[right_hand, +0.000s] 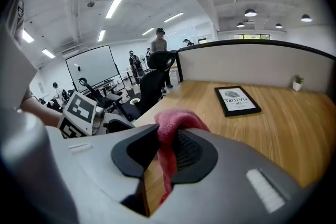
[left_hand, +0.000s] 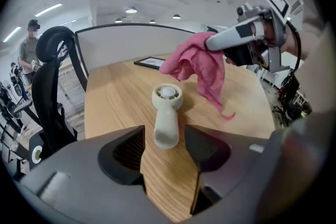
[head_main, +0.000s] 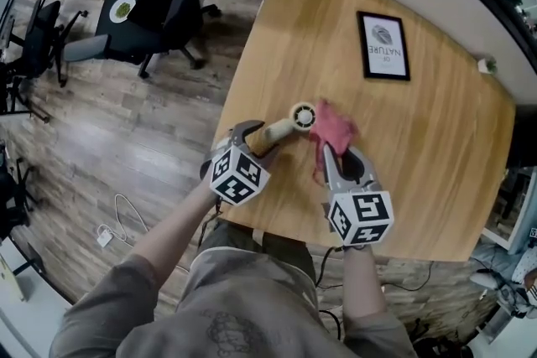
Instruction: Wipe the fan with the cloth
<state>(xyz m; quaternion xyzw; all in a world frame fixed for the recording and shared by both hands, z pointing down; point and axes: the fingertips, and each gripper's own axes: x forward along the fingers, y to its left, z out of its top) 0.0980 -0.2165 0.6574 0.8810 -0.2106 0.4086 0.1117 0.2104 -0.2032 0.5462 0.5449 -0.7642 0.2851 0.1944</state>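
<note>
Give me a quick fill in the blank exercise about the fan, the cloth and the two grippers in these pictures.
1. The right gripper is shut on a ____ cloth.
2. The fan lies on a ____ table.
3. The jaws of the left gripper stand apart on either side of the fan's ____.
Missing words: pink; wooden; handle.
</note>
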